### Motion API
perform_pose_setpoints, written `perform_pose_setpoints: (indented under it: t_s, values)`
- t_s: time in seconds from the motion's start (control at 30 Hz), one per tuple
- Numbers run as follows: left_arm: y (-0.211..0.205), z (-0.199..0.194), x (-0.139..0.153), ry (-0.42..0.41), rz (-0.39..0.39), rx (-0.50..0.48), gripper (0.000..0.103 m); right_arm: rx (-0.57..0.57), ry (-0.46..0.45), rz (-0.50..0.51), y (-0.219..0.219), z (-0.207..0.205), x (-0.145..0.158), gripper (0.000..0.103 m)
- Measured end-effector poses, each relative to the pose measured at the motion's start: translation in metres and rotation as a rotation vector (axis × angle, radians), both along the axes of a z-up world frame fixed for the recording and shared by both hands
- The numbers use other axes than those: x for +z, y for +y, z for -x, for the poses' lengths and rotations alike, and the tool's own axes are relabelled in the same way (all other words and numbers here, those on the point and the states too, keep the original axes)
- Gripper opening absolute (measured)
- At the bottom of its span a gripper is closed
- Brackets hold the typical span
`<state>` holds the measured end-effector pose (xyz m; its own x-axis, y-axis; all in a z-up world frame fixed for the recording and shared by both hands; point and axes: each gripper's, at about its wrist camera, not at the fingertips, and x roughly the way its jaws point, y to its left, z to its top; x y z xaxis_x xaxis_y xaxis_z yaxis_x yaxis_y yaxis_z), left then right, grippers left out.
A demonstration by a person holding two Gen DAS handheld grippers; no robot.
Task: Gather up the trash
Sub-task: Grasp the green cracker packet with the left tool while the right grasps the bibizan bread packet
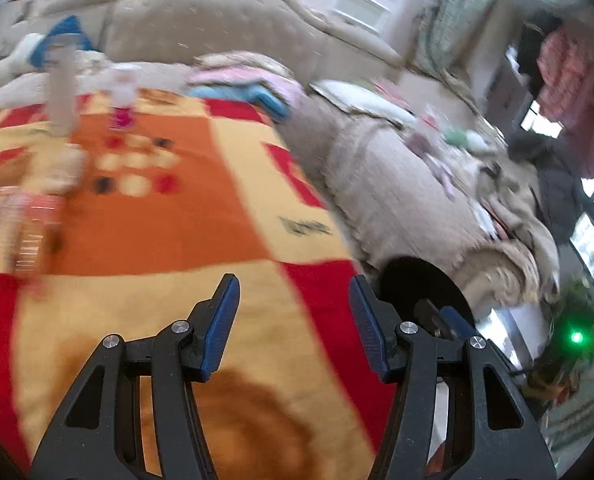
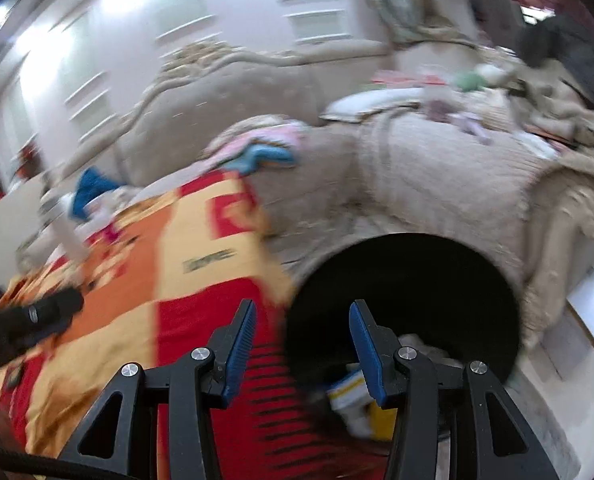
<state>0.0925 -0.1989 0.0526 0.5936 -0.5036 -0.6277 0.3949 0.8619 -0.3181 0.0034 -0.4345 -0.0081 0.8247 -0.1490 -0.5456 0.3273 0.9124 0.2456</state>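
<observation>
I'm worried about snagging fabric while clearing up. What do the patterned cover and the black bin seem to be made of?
The patterned cover looks like soft, matte plush or fleece: fuzzy surface, printed red, orange and yellow blocks, draping at the edge. The black bin looks smooth and dark, probably plastic or a bag liner; blur leaves that open.

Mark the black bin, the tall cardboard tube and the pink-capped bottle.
black bin (image 2: 409, 276): right wrist view, dark inner wall.
tall cardboard tube (image 1: 62, 92): left wrist view, mid-body.
pink-capped bottle (image 1: 123, 96): left wrist view, mid-body, blurred.
</observation>
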Motion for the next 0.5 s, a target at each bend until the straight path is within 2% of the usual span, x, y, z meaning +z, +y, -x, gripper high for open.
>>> perform_pose_setpoints:
  t_s: [0.07,0.17,0.23,0.3,0.4,0.5]
  values:
    - [0.026,-0.003,0.003,-0.017,-0.03,0.042,0.06,0.092,-0.017,0.014,0.026,-0.006,0.001,0.047]
    - [0.086,-0.008,-0.001,-0.041,-0.11,0.116,0.06,0.176,-0.006,0.026,0.052,-0.015,0.001,0.048]
    - [0.12,-0.01,-0.005,-0.049,-0.151,0.157,0.06,0.231,-0.007,0.037,0.065,-0.019,0.004,0.054]
    - [0.168,-0.012,-0.014,-0.056,-0.181,0.202,0.06,0.257,-0.006,0.038,0.076,-0.022,0.005,0.065]
    - [0.235,-0.025,-0.036,-0.025,-0.25,0.271,0.06,0.302,-0.006,0.055,0.094,-0.026,0.007,0.068]
    - [0.285,-0.039,-0.048,-0.002,-0.251,0.297,0.06,0.34,0.01,0.086,0.114,-0.033,0.006,0.068]
